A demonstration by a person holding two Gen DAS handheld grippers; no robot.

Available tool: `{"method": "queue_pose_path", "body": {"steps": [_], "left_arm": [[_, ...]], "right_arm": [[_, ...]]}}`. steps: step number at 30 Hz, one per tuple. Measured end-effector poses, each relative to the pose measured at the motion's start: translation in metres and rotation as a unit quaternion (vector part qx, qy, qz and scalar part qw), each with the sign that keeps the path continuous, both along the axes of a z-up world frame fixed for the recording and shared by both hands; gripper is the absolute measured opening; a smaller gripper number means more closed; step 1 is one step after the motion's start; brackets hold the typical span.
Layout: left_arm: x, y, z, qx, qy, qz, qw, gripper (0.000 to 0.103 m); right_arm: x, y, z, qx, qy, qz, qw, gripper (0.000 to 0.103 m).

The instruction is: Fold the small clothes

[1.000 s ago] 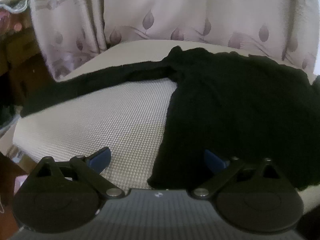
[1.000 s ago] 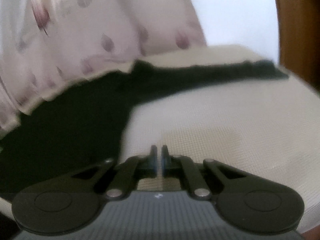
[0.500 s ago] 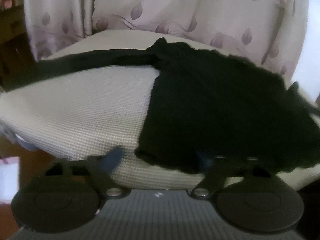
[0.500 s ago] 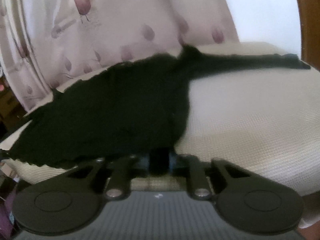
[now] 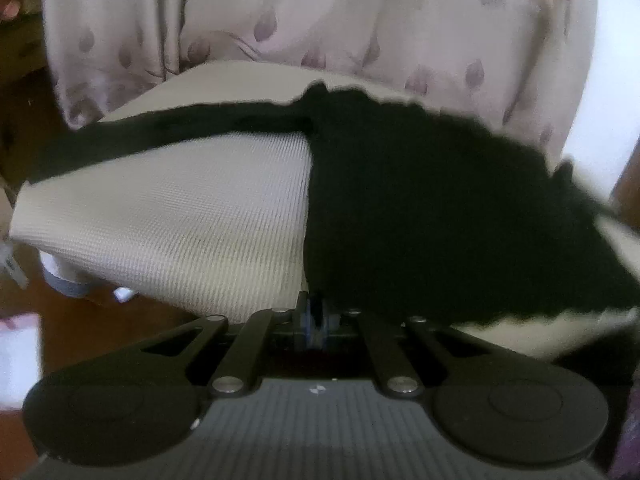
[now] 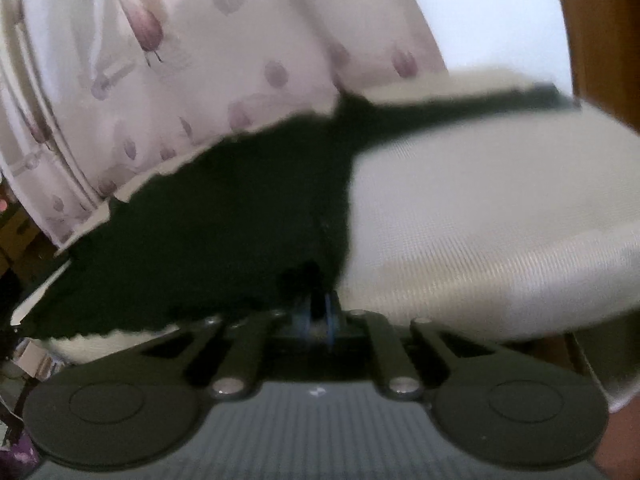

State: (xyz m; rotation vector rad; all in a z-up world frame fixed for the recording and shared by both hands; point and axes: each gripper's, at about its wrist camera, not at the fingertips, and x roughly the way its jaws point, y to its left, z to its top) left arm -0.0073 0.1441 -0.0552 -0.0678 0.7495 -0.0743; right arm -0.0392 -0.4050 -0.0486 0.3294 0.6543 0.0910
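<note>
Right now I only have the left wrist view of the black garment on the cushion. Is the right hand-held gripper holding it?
Observer: Yes, the right hand-held gripper is shut on the near hem corner of the black garment.
Operator: And the sleeve on that side?
Observer: That sleeve lies stretched straight across the white cushion, toward its far right edge.
Operator: Anything beyond it?
Observer: A brown wooden panel stands past the cushion's right end.
</note>
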Motion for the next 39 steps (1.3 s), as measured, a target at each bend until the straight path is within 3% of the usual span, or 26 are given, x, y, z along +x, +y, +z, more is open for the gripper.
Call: {"method": "queue_pose_path", "body": {"steps": [3,5,7,10,12,15,16,17,22,23,27,32,35,37,39], "left_arm": [[0.000,0.005,-0.005,0.021,0.006,0.029,0.9993,0.013],[-0.002,0.013,0.006,0.013,-0.009,0.046,0.9988,0.027],[-0.007,0.016,0.022,-0.011,-0.041,0.055,0.9976,0.051],[-0.004,0.005,0.045,-0.027,-0.097,0.057,0.9932,0.077],[0.009,-0.012,0.054,-0.017,-0.127,0.049,0.9905,0.087],[0.037,-0.043,0.057,-0.002,-0.157,0.043,0.9867,0.099],[0.048,-0.053,0.055,-0.004,-0.161,0.035,0.9863,0.100],[0.060,-0.062,0.052,-0.004,-0.165,0.030,0.9858,0.101],[0.119,-0.096,0.027,0.057,-0.168,0.041,0.9832,0.101],[0.127,-0.099,0.021,0.073,-0.175,0.044,0.9809,0.101],[0.148,-0.101,0.002,0.102,-0.167,0.047,0.9795,0.101],[0.160,-0.093,-0.018,0.085,-0.117,0.055,0.9880,0.101],[0.165,-0.085,-0.020,0.053,-0.100,0.059,0.9919,0.101],[0.166,-0.082,-0.021,0.042,-0.092,0.062,0.9929,0.101],[0.169,-0.080,-0.023,0.033,-0.083,0.065,0.9938,0.101]], "right_arm": [[-0.005,-0.013,-0.015,0.064,0.039,0.017,0.997,0.008],[-0.019,-0.027,-0.009,0.089,0.016,-0.001,0.996,0.008],[-0.030,-0.044,0.007,0.087,-0.020,-0.031,0.996,0.009],[-0.027,-0.073,0.033,0.089,-0.067,-0.063,0.992,0.011],[-0.012,-0.098,0.042,0.126,-0.087,-0.079,0.985,0.015],[0.024,-0.143,0.044,0.199,-0.113,-0.097,0.969,0.057],[0.037,-0.159,0.044,0.206,-0.121,-0.111,0.965,0.081],[0.049,-0.174,0.042,0.214,-0.125,-0.124,0.961,0.089],[0.116,-0.256,0.011,0.293,-0.098,-0.203,0.929,0.089],[0.128,-0.268,0.006,0.297,-0.092,-0.209,0.927,0.089],[0.168,-0.297,-0.009,0.278,-0.060,-0.235,0.930,0.089],[0.210,-0.304,-0.017,0.261,-0.045,-0.252,0.931,0.087],[0.222,-0.305,-0.015,0.240,-0.051,-0.263,0.933,0.087],[0.230,-0.298,-0.015,0.211,-0.056,-0.263,0.940,0.087],[0.234,-0.287,-0.011,0.161,-0.052,-0.257,0.952,0.076]]}}
